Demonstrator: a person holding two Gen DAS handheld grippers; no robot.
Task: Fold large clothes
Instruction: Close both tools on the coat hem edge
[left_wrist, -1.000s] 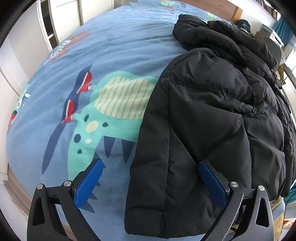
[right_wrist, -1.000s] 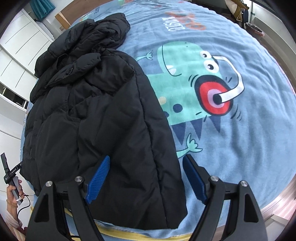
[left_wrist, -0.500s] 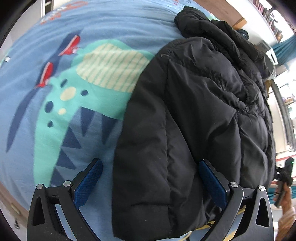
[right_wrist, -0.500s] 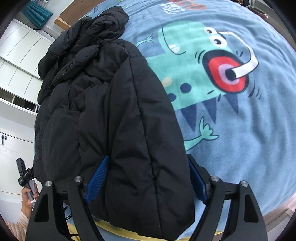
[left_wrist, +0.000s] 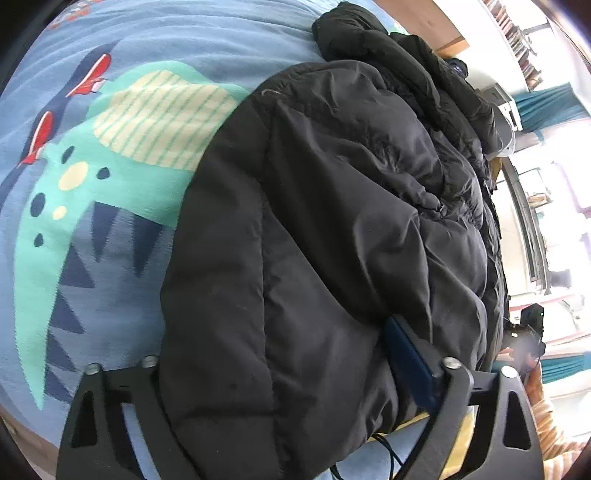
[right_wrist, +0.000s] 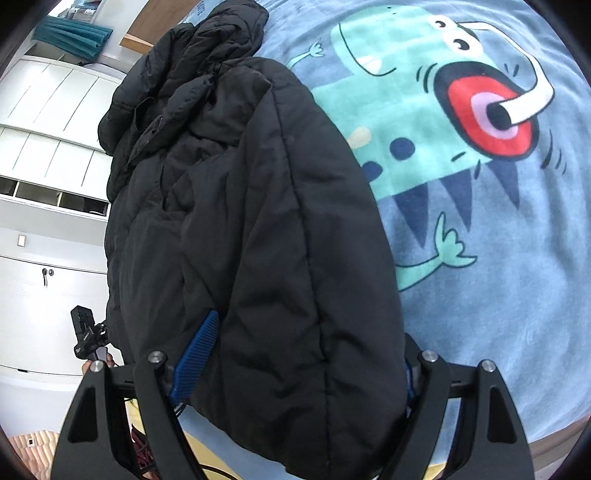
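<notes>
Both tongs straddle the jacket (left_wrist: 332, 221) hem at the bottom of each frame, left gripper (left_wrist: 273, 373) and right gripper (right_wrist: 295, 354) spread wide, not pinching yet. Puffy fabric (slippery, I'd guess) could squirt free on closing, or one layer only gets caught over the blanket (right_wrist: 498, 258).

white cabinets (right_wrist: 48, 155), teal curtains (left_wrist: 546, 107), bright window light, dinosaur-print blue bedspread (right_wrist: 498, 229).

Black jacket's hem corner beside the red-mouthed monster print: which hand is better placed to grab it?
Right. The right tool has its open fingers astride that corner of the black jacket, next to the monster print on the blanket. The left tool straddles the hem's opposite corner.
</notes>
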